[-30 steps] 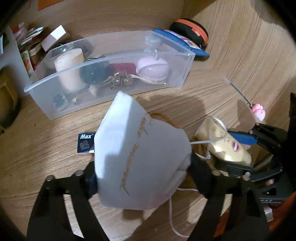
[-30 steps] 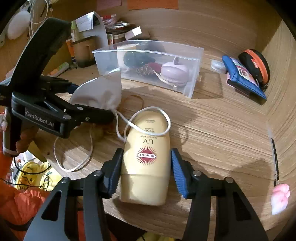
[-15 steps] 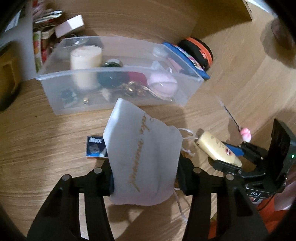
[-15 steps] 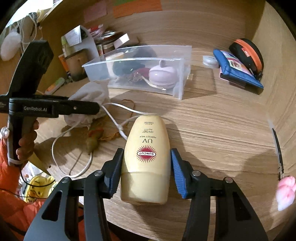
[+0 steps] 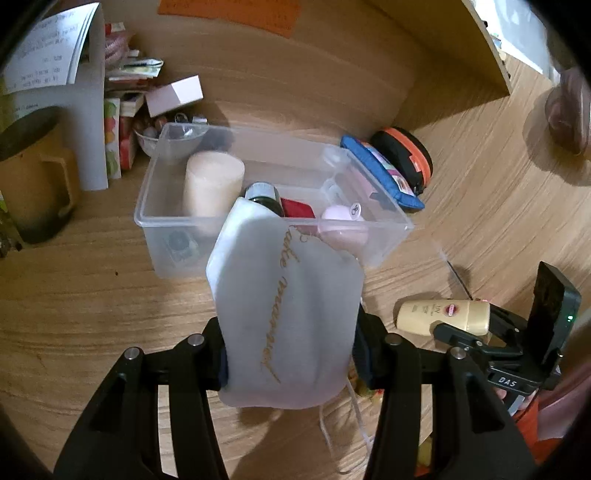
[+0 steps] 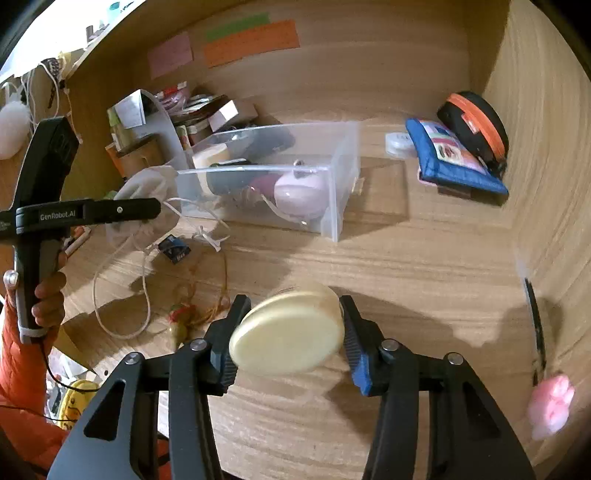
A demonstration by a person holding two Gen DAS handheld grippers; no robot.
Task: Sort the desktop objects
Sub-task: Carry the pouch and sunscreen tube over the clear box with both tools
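A light wood-grain table [image 6: 424, 258] fills the scene, enclosed by wooden panels of the same tone: a back wall [image 6: 351, 66] and a side wall [image 6: 546, 155] on the right that meet in a corner. Paper notes are stuck on the back wall: an orange note [image 6: 251, 42], a green strip [image 6: 236, 25] just above it and a pink note [image 6: 170, 55] to their left. Warm, dim indoor light falls from above and casts soft dark shadows across the table. At the upper left a brighter area shows beyond the wall's edge, with white cords [image 6: 55, 88] hanging there.
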